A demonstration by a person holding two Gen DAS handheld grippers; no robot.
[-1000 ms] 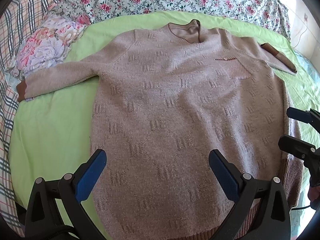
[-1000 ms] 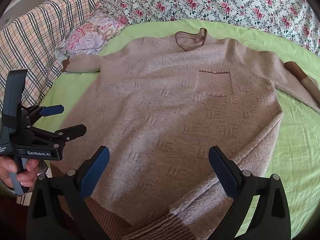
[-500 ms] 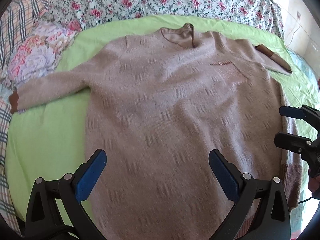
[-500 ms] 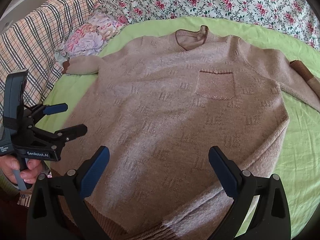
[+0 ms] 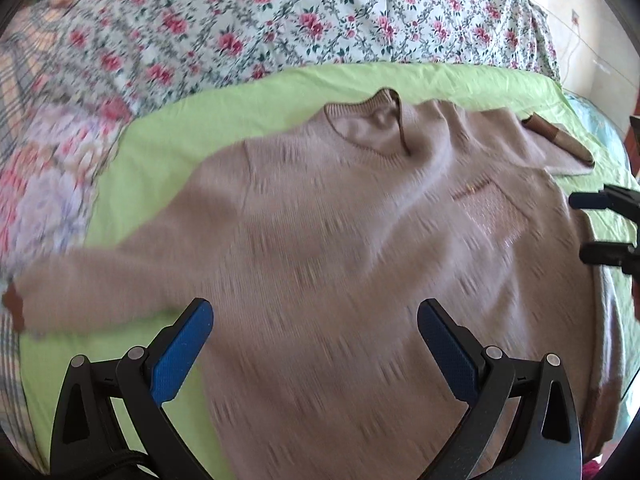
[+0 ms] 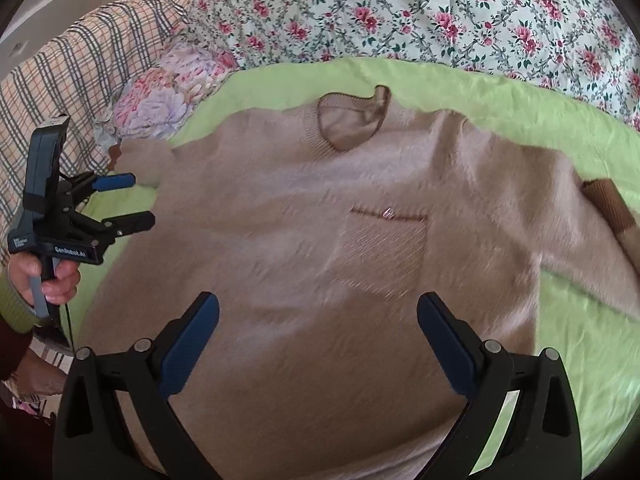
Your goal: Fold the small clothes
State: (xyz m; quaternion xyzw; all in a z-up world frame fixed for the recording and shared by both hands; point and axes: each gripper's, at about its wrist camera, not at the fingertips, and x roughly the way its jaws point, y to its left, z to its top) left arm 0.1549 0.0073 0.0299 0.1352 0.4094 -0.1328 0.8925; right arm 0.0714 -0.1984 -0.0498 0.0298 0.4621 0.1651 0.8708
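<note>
A beige knitted sweater (image 5: 340,248) (image 6: 312,248) lies flat and face up on a green sheet (image 5: 168,148) (image 6: 520,108), neck away from me, both sleeves spread out with brown cuffs. It has a chest pocket (image 6: 384,248). My left gripper (image 5: 316,344) hovers open over the sweater's left side, nothing between its blue pads; it also shows at the left of the right wrist view (image 6: 128,200), held by a hand. My right gripper (image 6: 318,336) stands open above the sweater's lower body and appears at the right edge of the left wrist view (image 5: 588,224).
A floral bedcover (image 6: 440,12) lies beyond the green sheet. A flowered pillow (image 6: 168,96) and a plaid cloth (image 6: 72,68) sit at the far left. The sweater's right cuff (image 6: 608,204) rests near the sheet's right side.
Both grippers have moved forward over the sweater toward its neck, so the collar and sleeves look closer. Both stay open and the sweater lies as before.
</note>
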